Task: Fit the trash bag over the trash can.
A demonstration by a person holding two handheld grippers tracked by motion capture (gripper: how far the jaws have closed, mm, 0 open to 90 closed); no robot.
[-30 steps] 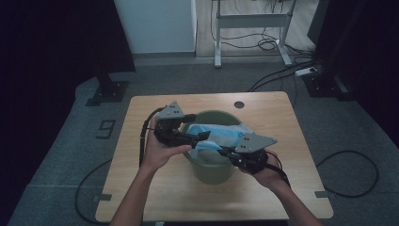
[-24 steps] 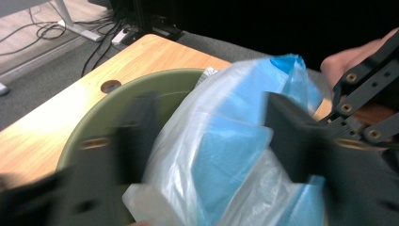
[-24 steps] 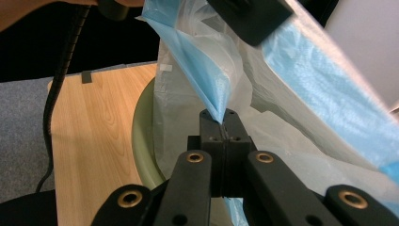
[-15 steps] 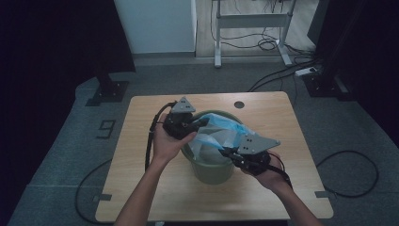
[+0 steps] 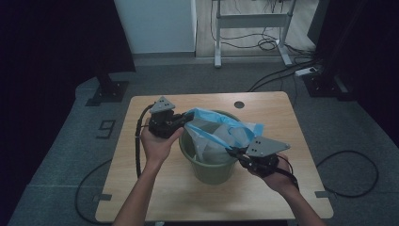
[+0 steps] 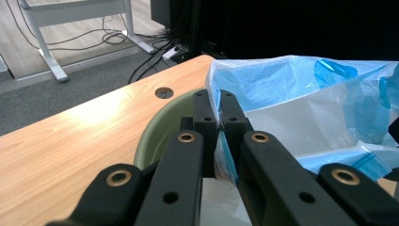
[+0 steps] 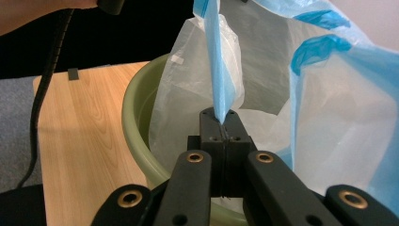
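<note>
A person is fitting a blue plastic bag [image 5: 221, 129] into a green bin [image 5: 209, 167] that is standing near the middle of the wooden table [image 5: 136, 188]. The left gripper [image 5: 181, 120] is pinching the bag's edge at the bin's far-left rim, jaws closed tight on the film, as the left gripper view is showing; the right gripper [image 5: 231, 153] is clamping the opposite edge at the near-right side, jaws shut on a thin fold of plastic. Between them the bag's mouth is being held stretched open above the bin, with the pale body of the bag already hanging down inside. So the insertion looks largely done — what seems left is drawing the rim of the bag down and over the bin's lip all the way round, which is not yet done on any side that I can see.
</note>
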